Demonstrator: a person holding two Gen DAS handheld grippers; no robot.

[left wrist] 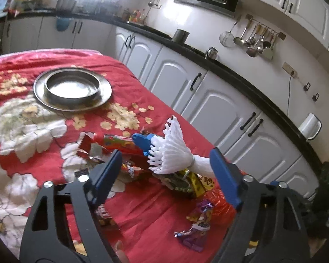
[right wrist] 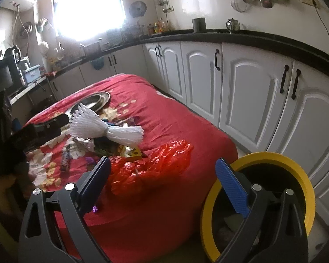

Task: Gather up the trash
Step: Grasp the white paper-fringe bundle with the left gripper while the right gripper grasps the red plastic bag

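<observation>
A bundle of white plastic forks (left wrist: 173, 149) tied in the middle lies on a heap of snack wrappers (left wrist: 129, 151) on the red floral tablecloth (left wrist: 142, 210). My left gripper (left wrist: 166, 173) is open just above and before the bundle, jaws either side of it. A purple wrapper (left wrist: 199, 223) lies nearer the table edge. In the right wrist view the fork bundle (right wrist: 105, 129) lies at mid-left and a crumpled red plastic bag (right wrist: 151, 166) lies nearer. My right gripper (right wrist: 164, 182) is open and empty, over the table's near edge. A yellow-rimmed bin (right wrist: 296, 175) stands to its right.
A steel plate with a steel bowl (left wrist: 72, 87) sits at the far side of the table. White kitchen cabinets (right wrist: 241, 92) with a black counter run along the right. The left gripper's body (right wrist: 43, 129) shows at the left of the right wrist view.
</observation>
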